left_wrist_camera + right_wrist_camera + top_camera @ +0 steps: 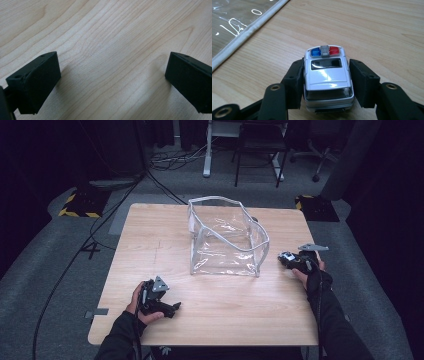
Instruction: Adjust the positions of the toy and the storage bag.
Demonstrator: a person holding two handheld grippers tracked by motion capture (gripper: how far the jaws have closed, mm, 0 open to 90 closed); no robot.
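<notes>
Two grippers work a wooden counter (210,300) where a clear plastic pouch (225,237) with pale piping stands open-topped near the far middle. The right gripper (325,82), seen in the high view at the pouch's right side (295,261), has its jaws closed against both flanks of a small white toy police car (327,77), whose blue and red roof lights face away from the camera. The car sits low, at or just above the wood; whether its wheels rest on the surface cannot be told. The pouch's piped edge (244,35) lies near, to the upper left in the right gripper view. The left gripper (112,75) rests toward the near left of the counter (160,302), well apart from the pouch, jaws spread wide over bare wood and holding nothing.

By the look of it, the pick-up is the step in hand, with the car gripped and not yet carried. The next move would likely call for a lift clear of the pouch's rim, a short carry over the open top, and a release inside, keeping the soft wall from folding.
</notes>
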